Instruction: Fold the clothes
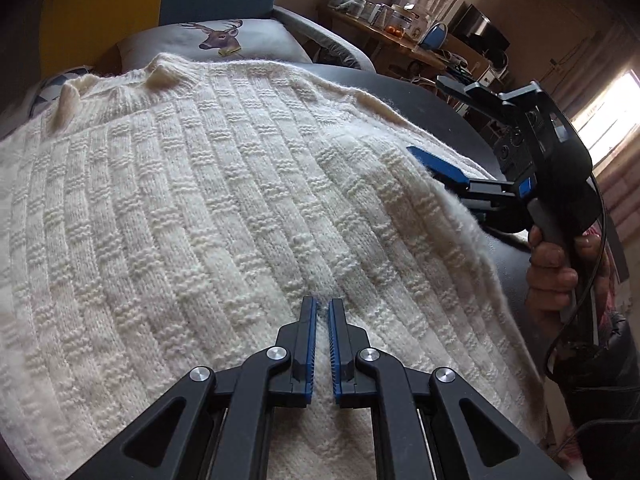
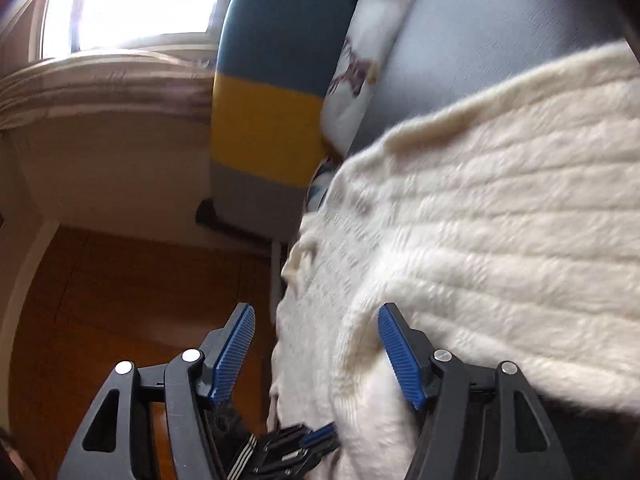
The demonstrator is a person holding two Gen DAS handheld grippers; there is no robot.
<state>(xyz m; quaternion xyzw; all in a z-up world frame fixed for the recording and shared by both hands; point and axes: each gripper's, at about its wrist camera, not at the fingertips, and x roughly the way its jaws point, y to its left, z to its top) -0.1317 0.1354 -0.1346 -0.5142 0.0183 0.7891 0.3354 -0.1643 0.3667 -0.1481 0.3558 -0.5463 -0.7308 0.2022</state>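
A cream knitted sweater (image 1: 208, 208) lies spread flat over a dark padded seat (image 2: 480, 40), its neck at the far left. My left gripper (image 1: 322, 305) hovers low over the near part of the knit, jaws shut with only a thin slit and nothing visibly between them. A hand holds my right gripper (image 1: 427, 117) at the sweater's right edge. Its lower blue finger (image 1: 436, 165) rests on the knit. In the right wrist view the right gripper (image 2: 316, 312) is open wide, and a fold of the sweater's edge (image 2: 352, 344) lies between the fingers. The left gripper (image 2: 298, 446) shows at the bottom.
A pillow with a deer print (image 1: 220, 36) sits beyond the sweater against a blue and yellow backrest (image 2: 268, 92). A cluttered wooden table (image 1: 392, 32) stands at the back right. Wooden floor (image 2: 120, 312) lies beside the seat, below a bright window (image 2: 140, 0).
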